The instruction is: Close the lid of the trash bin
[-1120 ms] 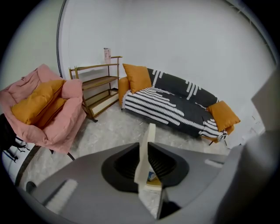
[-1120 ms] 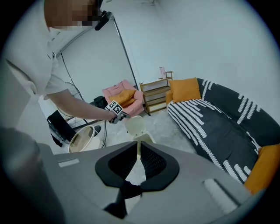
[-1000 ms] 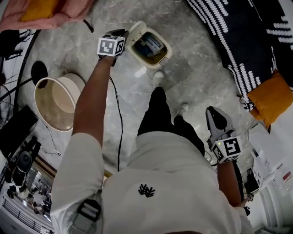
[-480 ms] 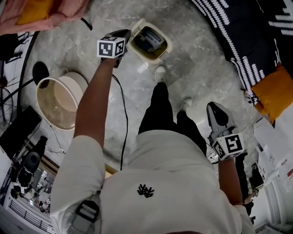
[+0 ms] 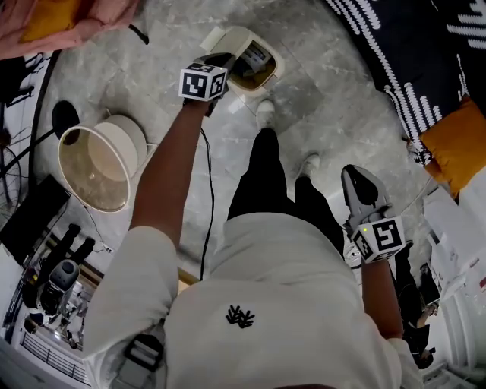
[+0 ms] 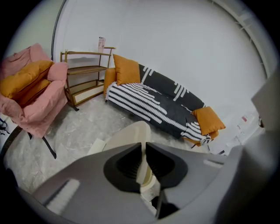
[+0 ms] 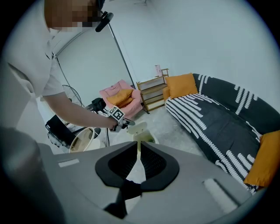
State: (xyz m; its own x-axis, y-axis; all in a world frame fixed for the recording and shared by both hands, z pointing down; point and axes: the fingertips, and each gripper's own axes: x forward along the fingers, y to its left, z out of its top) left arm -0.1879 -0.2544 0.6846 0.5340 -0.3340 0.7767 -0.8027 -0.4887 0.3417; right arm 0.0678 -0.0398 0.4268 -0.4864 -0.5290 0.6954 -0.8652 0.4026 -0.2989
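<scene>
The cream trash bin [image 5: 258,70] stands on the marble floor at the top of the head view, its inside still partly showing. Its lid [image 5: 226,39] leans over the opening from the far left side. My left gripper [image 5: 222,61] is shut, its tips against the lid's near face. In the left gripper view the lid [image 6: 127,134] rises just beyond the closed tips. My right gripper [image 5: 355,181] hangs shut and holds nothing, low at the right beside the person's leg. The right gripper view shows the bin [image 7: 145,138], the lid [image 7: 137,128] and the left gripper [image 7: 122,121] from afar.
A round cream tub [image 5: 95,163] stands left of the bin. A pink chair [image 5: 61,19] is at the top left, a striped sofa [image 5: 410,45] with an orange cushion [image 5: 459,144] at the right. The person's feet [image 5: 263,114] stand just before the bin. Camera gear [image 5: 53,281] fills the lower left.
My left gripper has moved right, toward the bin, and the lid has tipped further over the opening. The right gripper has hardly moved.
</scene>
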